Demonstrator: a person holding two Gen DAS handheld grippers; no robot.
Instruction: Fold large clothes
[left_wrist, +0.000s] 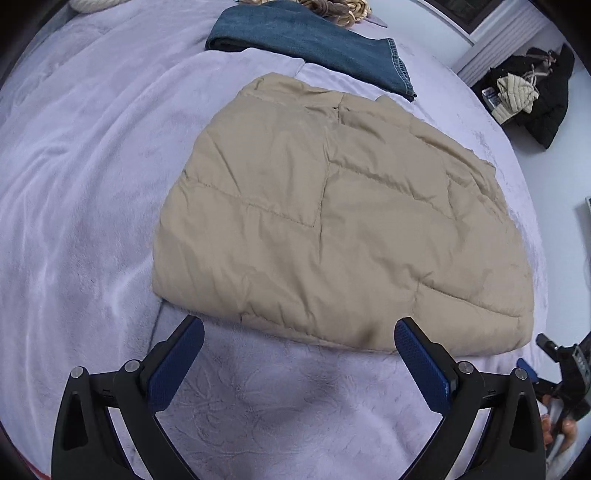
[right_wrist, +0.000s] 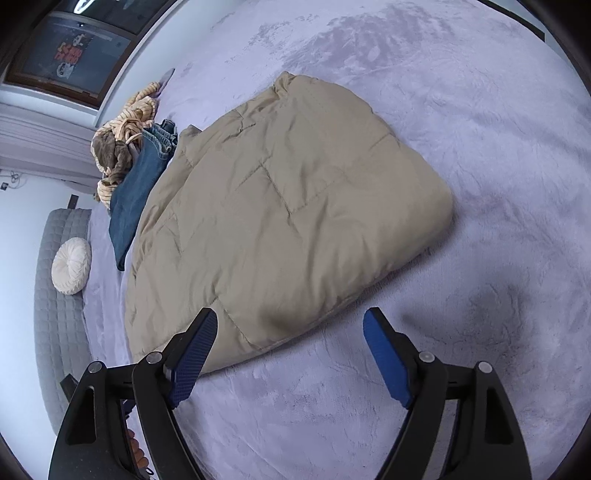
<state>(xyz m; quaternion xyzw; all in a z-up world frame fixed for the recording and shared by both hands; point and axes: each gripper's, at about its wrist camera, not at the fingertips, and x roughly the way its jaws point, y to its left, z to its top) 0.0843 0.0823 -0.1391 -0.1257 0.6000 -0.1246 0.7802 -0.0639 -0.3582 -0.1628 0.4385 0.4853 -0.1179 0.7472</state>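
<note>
A beige quilted puffer jacket (left_wrist: 332, 221) lies folded into a thick rectangle on the lilac plush blanket (left_wrist: 92, 184). My left gripper (left_wrist: 299, 330) stands open just short of the jacket's near edge, with nothing between its blue pads. In the right wrist view the same jacket (right_wrist: 288, 221) stretches away from me, its folded corner at the right. My right gripper (right_wrist: 290, 321) is open over the jacket's near edge; its left fingertip overlaps the fabric in the picture, and the pads press on nothing. The right gripper also shows at the lower right edge of the left wrist view.
Folded blue jeans (left_wrist: 314, 44) lie beyond the jacket, with a tan and brown knitted garment (right_wrist: 122, 144) past them. A round cream cushion (right_wrist: 72, 266) rests on a grey quilted headboard (right_wrist: 55, 332). Dark clothes (left_wrist: 532, 92) are heaped on the floor to the right.
</note>
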